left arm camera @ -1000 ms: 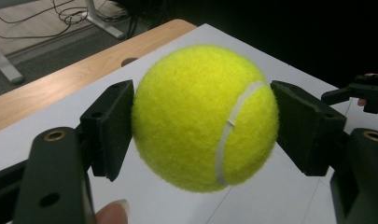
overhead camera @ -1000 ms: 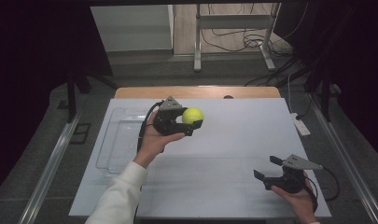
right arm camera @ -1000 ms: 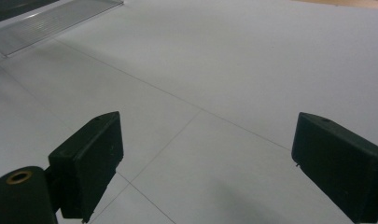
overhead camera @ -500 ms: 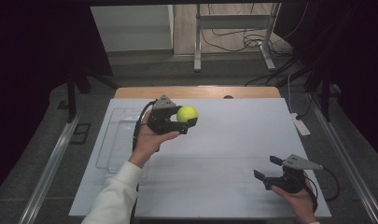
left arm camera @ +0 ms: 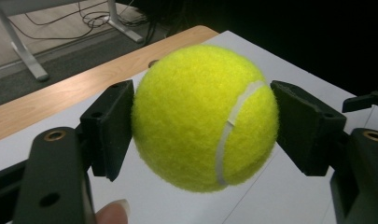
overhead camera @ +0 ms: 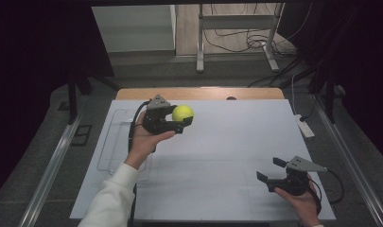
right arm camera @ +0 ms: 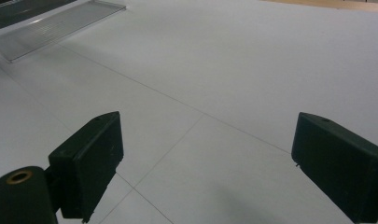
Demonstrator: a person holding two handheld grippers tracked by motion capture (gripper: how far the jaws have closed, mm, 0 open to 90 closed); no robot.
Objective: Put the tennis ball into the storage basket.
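The left gripper (overhead camera: 179,119) clamps the ball (overhead camera: 183,112) between both pads, lifted clear above the table (overhead camera: 217,170) near its far edge, toward the left; the clear tray (overhead camera: 114,142) lies just beside, at the left edge, so the lift reads as a carry toward it (a judgement). A ball has no long axis; its white seam (left arm camera: 233,126) faces the left gripper's camera, running roughly top to bottom. The right gripper (overhead camera: 270,171) rests near the near right corner, jaws wide and holding nothing, probably waiting.
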